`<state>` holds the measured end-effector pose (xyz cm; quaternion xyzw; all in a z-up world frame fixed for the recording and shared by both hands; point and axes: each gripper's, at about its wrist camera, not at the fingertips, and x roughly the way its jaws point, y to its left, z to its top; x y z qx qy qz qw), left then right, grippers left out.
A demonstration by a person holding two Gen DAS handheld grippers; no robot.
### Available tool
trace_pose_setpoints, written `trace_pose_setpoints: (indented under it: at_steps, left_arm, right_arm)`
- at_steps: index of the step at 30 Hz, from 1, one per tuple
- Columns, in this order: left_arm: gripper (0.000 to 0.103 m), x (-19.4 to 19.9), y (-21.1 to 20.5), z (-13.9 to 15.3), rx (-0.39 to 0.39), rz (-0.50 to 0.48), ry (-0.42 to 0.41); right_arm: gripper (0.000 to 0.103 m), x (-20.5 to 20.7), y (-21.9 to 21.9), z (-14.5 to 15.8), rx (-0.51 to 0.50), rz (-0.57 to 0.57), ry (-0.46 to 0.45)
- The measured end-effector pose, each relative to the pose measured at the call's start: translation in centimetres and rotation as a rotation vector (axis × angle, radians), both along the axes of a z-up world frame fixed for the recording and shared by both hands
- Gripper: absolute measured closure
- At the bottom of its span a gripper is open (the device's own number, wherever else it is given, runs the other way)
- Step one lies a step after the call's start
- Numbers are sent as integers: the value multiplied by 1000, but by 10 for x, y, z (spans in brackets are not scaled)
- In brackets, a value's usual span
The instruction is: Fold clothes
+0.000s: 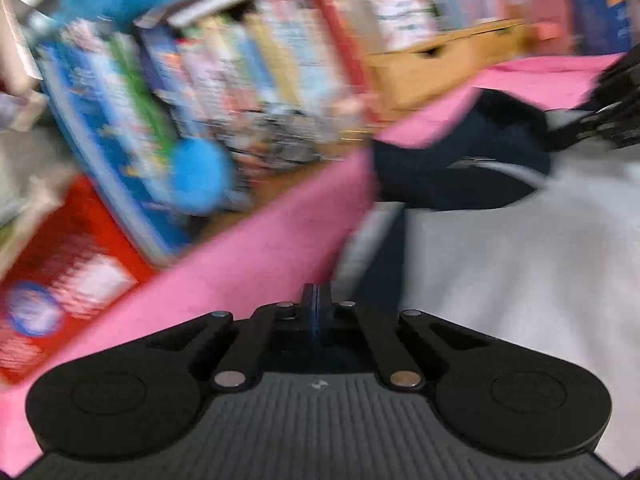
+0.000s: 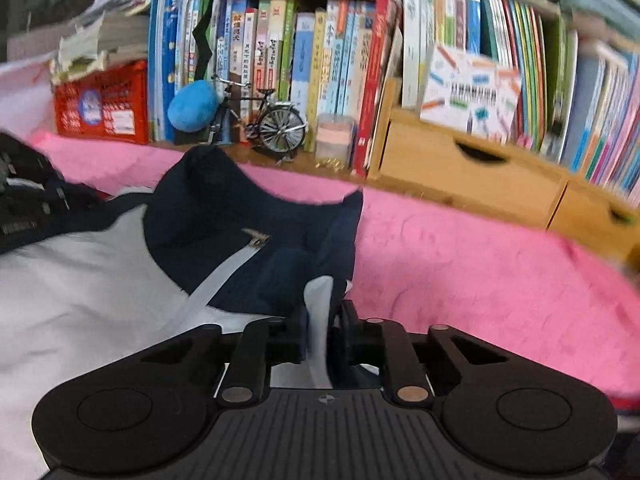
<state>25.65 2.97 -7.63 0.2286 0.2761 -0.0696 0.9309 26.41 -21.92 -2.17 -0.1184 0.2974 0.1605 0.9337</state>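
garment, grey-white with navy collar, lay flat on pink blanket before bookshelf. right gripper pinched pale edge fold, likely to lift for folding. left gripper pressed together at garment's opposite edge; grip on cloth unclear through blur.

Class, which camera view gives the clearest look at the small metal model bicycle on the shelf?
The right wrist view: the small metal model bicycle stands sharp before the row of upright books. The left wrist view is motion-blurred; only a grey smear marks it.
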Motion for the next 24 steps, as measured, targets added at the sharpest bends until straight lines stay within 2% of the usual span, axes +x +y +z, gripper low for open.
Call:
trace_pose_setpoints:
  at_steps: [1, 3, 5, 6, 7, 8, 9, 10, 11, 12, 13, 14, 15, 16, 17, 19, 21, 22, 23, 24]
  left_arm:
    - [103, 11, 7, 1, -15, 52, 0]
    - [103, 33, 28, 6, -130, 114, 55]
    - [103, 37, 46, 11, -280, 64, 116]
    - [100, 36, 52, 14, -347, 12, 153]
    - [85, 31, 56, 18, -406, -67, 197]
    - [60, 27, 60, 22, -464, -147, 241]
    - [46, 22, 61, 25, -484, -208, 270]
    - [24, 18, 58, 27, -447, -240, 269]
    - [15, 15, 53, 27, -395, -253, 253]
    - [14, 13, 49, 26, -347, -254, 236]
    - [13, 14, 46, 25, -305, -246, 220]
    - [8, 16, 44, 21, -276, -238, 213]
    - [6, 20, 42, 15, -251, -233, 218]
    - [2, 24, 42, 10, -235, -224, 231]
    - [0, 29, 44, 4, -232, -212, 251]
    - [0, 39, 51, -2, -305, -181, 305]
    - [6, 34, 48, -3, -319, -158, 279]
    - [20, 27, 45, -3, -327, -158, 254]
    - [37, 18, 41, -2, -331, -152, 234]
    - [46, 10, 36, -2, -323, -143, 215]
  right_arm:
    - [88, 6, 4, 0, -15, -9, -6]
    - [89, 21, 9, -1, -29, -25, -9]
    - [89, 34, 12, -6, -42, -31, -11]
    - [89, 39, 14, -8, -47, -30, -13]
    - [89, 42, 14, -9, -43, -28, -12]
    - [88, 41, 9, -10, -21, -23, -6]
    - [87, 40, 5, -10, 1, -19, 0]
    - [85, 40, 0, -11, 24, -15, 6]
    - [83, 39, -5, -11, 48, -9, 14]
    - [82, 38, -10, -11, 77, -1, 28]
    - [75, 38, -15, -10, 109, 10, 47]
    - [60, 37, -22, -9, 143, 25, 69]
    - [49, 35, -29, -8, 174, 47, 95]
    - [27, 34, -34, -8, 194, 72, 121]
    - [16, 32, -37, -7, 204, 95, 142]
    - [14, 29, -40, -7, 203, 122, 163]
    - [16, 25, -37, -10, 180, 120, 156]
    - [23, 23, -34, -11, 163, 111, 144]
    - [41, 20, -30, -12, 146, 101, 123]
    - [48, 16, -25, -12, 131, 97, 103]
